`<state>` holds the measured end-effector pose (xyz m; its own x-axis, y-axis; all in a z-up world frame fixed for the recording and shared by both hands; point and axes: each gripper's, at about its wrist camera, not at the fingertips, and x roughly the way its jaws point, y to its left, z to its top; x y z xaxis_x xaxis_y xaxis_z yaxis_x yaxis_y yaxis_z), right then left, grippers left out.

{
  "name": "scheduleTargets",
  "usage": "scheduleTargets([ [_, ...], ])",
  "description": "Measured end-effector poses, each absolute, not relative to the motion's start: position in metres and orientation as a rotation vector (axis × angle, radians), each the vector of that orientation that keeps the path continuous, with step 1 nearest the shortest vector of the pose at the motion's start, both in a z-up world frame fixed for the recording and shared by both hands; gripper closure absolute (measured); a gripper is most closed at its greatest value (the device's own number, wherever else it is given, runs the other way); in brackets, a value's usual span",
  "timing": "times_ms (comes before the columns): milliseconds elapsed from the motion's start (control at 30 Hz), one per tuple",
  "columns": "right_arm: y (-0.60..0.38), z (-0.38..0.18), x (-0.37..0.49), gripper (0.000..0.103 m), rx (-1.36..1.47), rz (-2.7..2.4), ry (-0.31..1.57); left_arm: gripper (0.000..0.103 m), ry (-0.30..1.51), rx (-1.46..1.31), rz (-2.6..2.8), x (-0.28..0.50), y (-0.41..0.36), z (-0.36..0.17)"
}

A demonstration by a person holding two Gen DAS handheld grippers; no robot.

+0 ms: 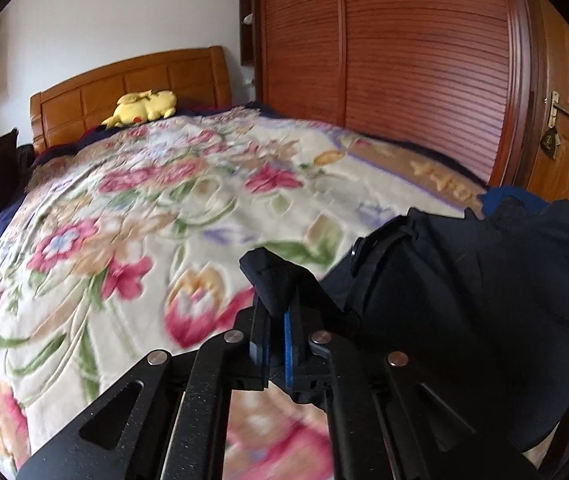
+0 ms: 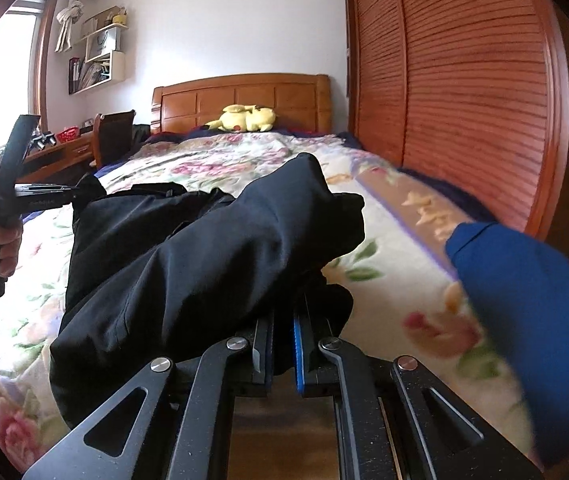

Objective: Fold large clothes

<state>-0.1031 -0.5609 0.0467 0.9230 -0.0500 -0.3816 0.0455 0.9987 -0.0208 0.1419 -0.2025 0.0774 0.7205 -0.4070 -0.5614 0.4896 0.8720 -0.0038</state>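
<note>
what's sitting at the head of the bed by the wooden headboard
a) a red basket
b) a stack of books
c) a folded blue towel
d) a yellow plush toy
d: a yellow plush toy lies against the wooden headboard, at the far end of the floral blanket.

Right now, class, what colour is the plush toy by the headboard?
Yellow; the plush toy shows best in the right wrist view.

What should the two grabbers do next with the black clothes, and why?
Probably lift and pull apart. The left gripper and right gripper each pinch the black garment, which hangs bunched over the floral blanket.
</note>
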Motion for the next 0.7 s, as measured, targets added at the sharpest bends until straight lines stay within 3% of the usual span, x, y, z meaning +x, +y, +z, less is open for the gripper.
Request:
scheduleTargets([
  [467,-0.674,0.119,-0.195,0.096,-0.120,-0.343,0.321,0.098,0.437,0.182,-0.728,0.135,-0.431,0.165],
  [700,-0.730,0.118,-0.252,0.096,-0.086,-0.542,0.335,0.098,0.398,0.189,-0.877,0.114,-0.557,0.184],
])
